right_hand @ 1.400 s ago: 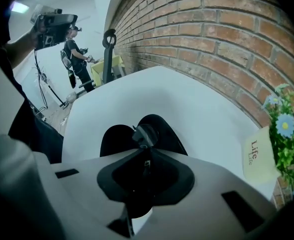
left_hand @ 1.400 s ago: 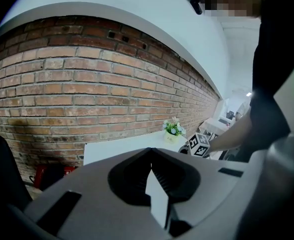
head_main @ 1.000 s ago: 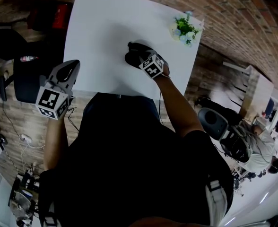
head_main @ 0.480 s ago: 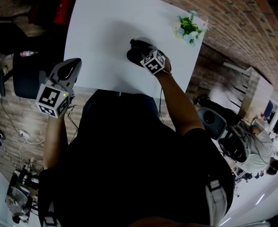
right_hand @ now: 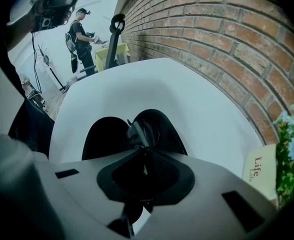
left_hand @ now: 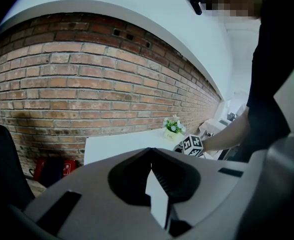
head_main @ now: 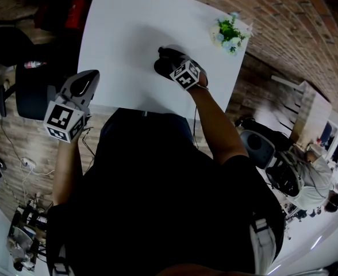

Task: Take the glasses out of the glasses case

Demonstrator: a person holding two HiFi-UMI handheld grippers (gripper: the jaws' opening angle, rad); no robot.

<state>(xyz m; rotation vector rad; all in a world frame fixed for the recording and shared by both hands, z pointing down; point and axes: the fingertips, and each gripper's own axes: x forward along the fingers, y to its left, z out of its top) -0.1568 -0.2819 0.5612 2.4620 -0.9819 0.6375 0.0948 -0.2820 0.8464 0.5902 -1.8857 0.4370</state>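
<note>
Hardly anything has moved in the last half second; compared with one second ago, the right gripper (right_hand: 144, 156) sits a little farther in over the table (head_main: 129, 27), and the left gripper (head_main: 87, 80) is where it was.

In the right gripper view the jaws are pressed together on the thin frame of the glasses (right_hand: 143, 130), close to one lens. The glasses are not yet out: they are just above the open glasses case (right_hand: 104, 134), whose two dark halves lie flat on the right half of the table, nearer to the near edge than to the far one.

I judge that the step in hand is the lift itself. The next move calls for a slow, straight rise, so the temples do not catch on the case and drag it along.

The left gripper is closed on nothing and hangs in the air outside the near left corner, so nothing holds the case down; this could be a problem, because the case looks light.

A small flower pot (head_main: 227, 32) and a card (right_hand: 259, 171) stand at the far right corner, well apart from the case. The table between is bare, and I see nothing in the way of the lift.
</note>
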